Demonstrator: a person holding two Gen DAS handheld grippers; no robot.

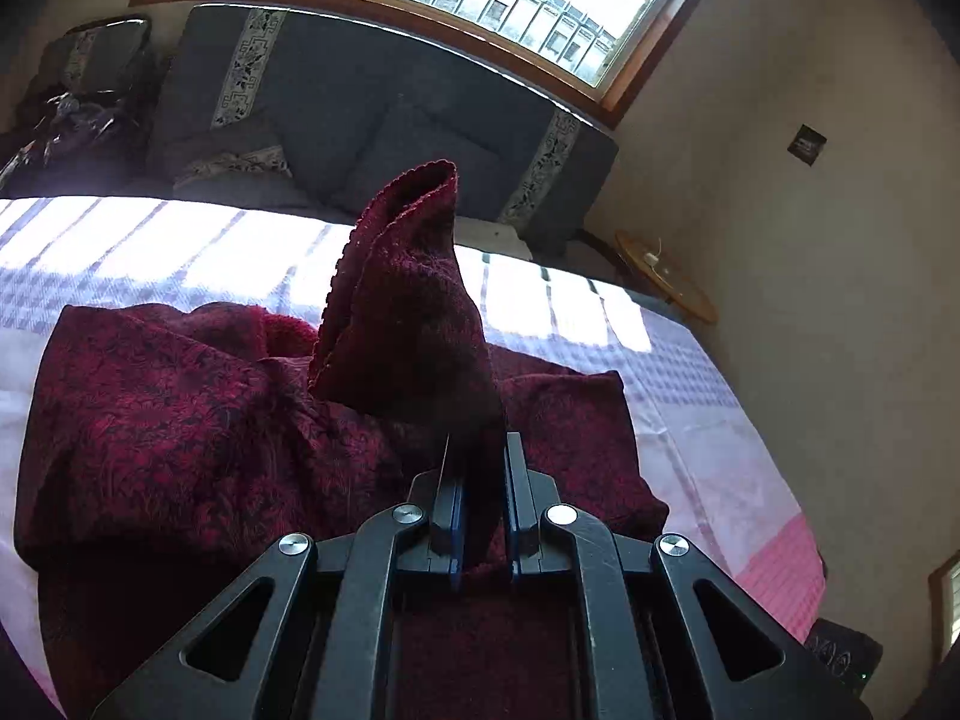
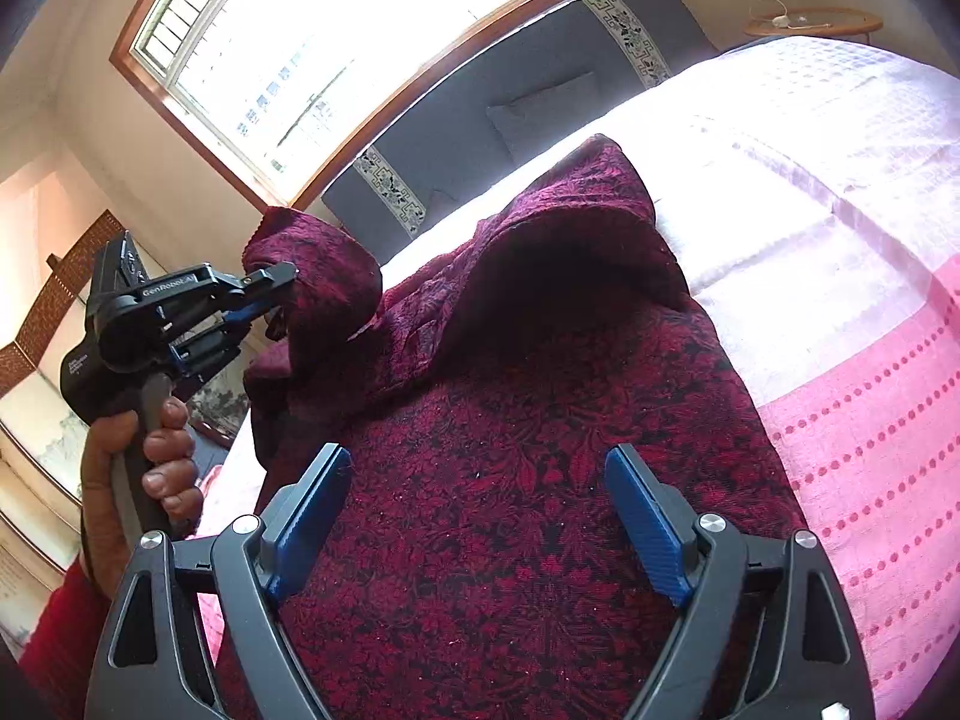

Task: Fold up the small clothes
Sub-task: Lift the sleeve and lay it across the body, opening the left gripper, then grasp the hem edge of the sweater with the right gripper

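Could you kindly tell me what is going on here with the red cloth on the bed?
A person is folding a dark red patterned garment on a bed, with a handheld gripper in each hand. The left gripper has its jaws shut on a corner of the garment, lifted clear of the rest, which lies partly rumpled on the bed. The right gripper hangs above the flat part with its jaws open and nothing between them.

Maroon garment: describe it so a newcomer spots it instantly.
Start at the bed under the window. The maroon garment sprawls across its pink-and-white cover, one corner pinched and lifted by the left gripper. Unlike the pale bedding, it is dark red with a leafy woven pattern.
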